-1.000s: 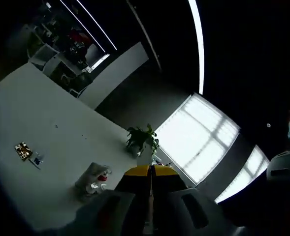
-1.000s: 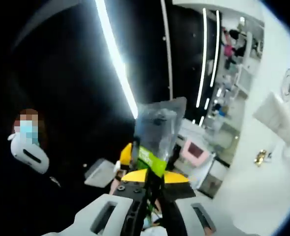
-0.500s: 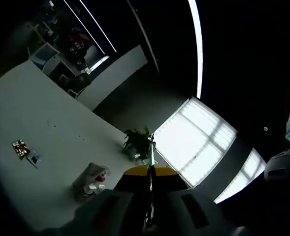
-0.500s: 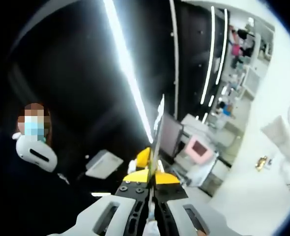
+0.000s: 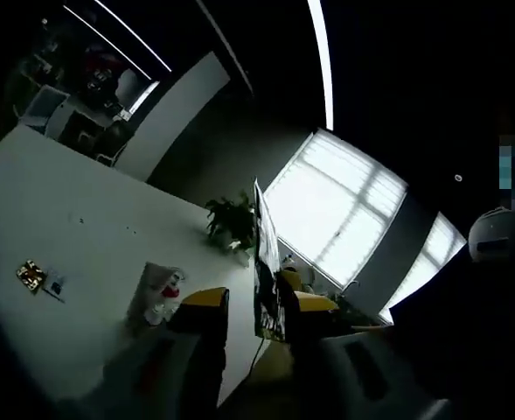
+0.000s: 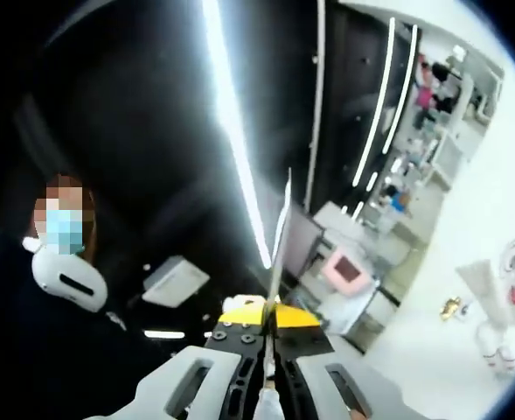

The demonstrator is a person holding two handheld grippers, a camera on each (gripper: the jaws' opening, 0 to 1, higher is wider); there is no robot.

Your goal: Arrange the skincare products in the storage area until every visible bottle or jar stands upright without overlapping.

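We see a big white table (image 5: 73,262) with tubes (image 5: 156,293) far off on it, well apart from both grippers. The right gripper (image 6: 268,325) pinches a thin flat packet (image 6: 281,229) by its bottom edge. The left gripper (image 5: 257,308) is spread wide, with the packet (image 5: 264,262) between its jaws. The packet looks light, bendy and slippery, so we should hold it low.

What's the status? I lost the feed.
Left gripper open around a thin packet. Right gripper shut on the packet, seen edge-on. Skincare products on the white table, untouched.
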